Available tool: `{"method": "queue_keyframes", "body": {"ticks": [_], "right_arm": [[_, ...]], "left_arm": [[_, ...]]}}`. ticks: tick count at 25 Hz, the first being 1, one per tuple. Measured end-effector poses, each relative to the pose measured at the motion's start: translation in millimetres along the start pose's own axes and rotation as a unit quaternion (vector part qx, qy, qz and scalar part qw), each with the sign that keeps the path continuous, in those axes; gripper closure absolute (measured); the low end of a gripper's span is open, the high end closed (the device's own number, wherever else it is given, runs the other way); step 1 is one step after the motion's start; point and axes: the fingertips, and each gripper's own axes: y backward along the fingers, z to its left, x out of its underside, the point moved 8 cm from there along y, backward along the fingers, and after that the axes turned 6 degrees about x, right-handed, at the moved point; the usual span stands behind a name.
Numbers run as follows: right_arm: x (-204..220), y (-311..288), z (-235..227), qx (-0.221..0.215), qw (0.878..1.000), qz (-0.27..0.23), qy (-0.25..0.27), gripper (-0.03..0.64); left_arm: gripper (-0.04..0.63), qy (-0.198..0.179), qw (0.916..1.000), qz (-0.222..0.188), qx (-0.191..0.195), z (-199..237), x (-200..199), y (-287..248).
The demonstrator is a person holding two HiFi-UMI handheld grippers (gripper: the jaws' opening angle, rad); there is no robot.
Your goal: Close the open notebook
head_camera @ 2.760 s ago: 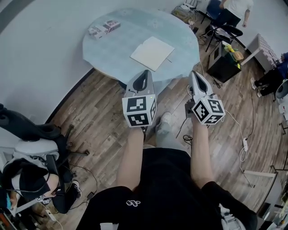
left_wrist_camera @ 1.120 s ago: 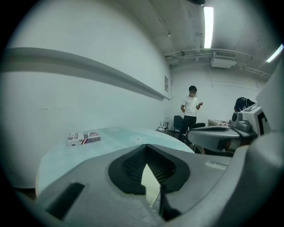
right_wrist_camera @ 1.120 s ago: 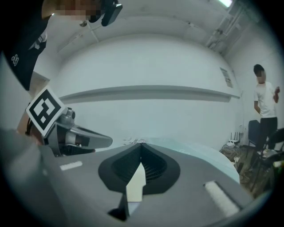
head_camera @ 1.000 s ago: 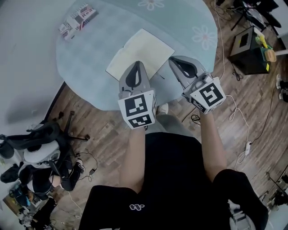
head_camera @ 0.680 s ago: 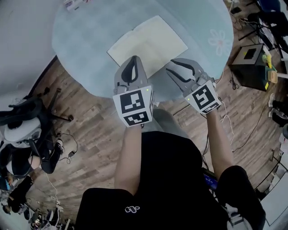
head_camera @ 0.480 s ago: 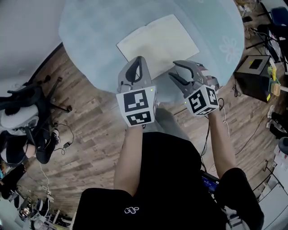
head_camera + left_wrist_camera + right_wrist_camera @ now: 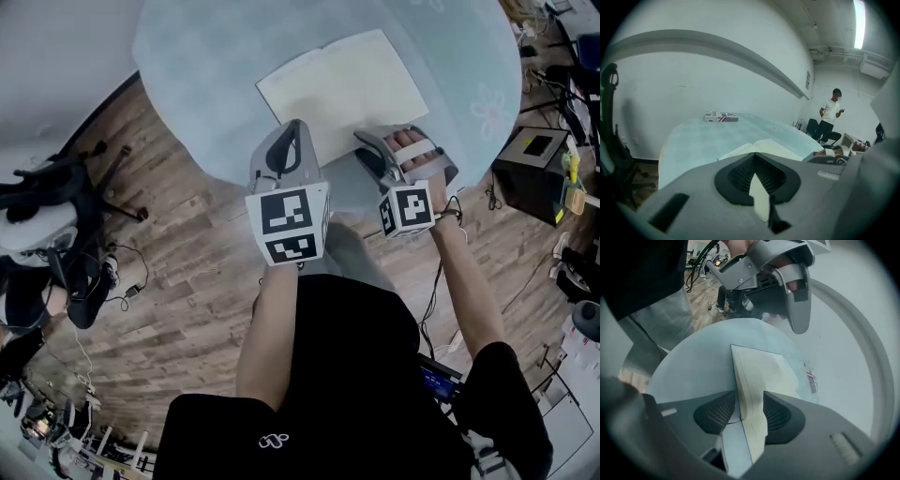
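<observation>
The right gripper (image 7: 749, 404) had its jaws spread apart, not clamped on anything. It was rolled onto its side, and the near edge of the open notebook (image 7: 342, 84) ran into the gap between the two ribbed black pads. Whether either pad touched the paper could not be told. The left gripper (image 7: 755, 163) had its jaws drawn together at the tips and held nothing. Only a thin cream wedge of page showed through the slit behind the tips. From the head view, this gripper hovered at the notebook's near left corner, just beside the right one. The notebook lay open and flat, cream pages up, turned at an angle, on the near part of a round table (image 7: 206, 66) covered in pale blue cloth. Far across the table, well apart from the notebook, lay a small printed box (image 7: 721, 116). Both grippers were held out on bare forearms by a person in a black shirt. Around the table was a wooden floor (image 7: 178, 272), with a black chair (image 7: 42, 220) to the left and a black box (image 7: 532, 159) to the right. In the left gripper view, a person in a white shirt (image 7: 830, 112) stood in the background.
</observation>
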Motion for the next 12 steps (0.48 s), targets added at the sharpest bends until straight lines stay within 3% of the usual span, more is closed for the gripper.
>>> {"method": "queue_keyframes", "body": {"ticks": [4, 8, 12], "right_arm": [[2.0, -6.4, 5.8, 0.021, 0.999, 0.021, 0.042, 0.438], [1.4, -8.2, 15.7, 0.037, 0.996, 0.024, 0.084, 0.501], [2.1, -9.8, 20.0, 0.044, 0.996, 0.024, 0.074, 0.543]], "left_arm": [[0.592, 0.006, 1.0000, 0.002, 0.003, 2.3, 1.1, -0.9], [0.592, 0.006, 0.9999, 0.006, 0.010, -0.4, 3.2, -2.2], [0.592, 0.004, 0.9998, 0.012, 0.014, -3.7, 4.7, -4.6]]}}
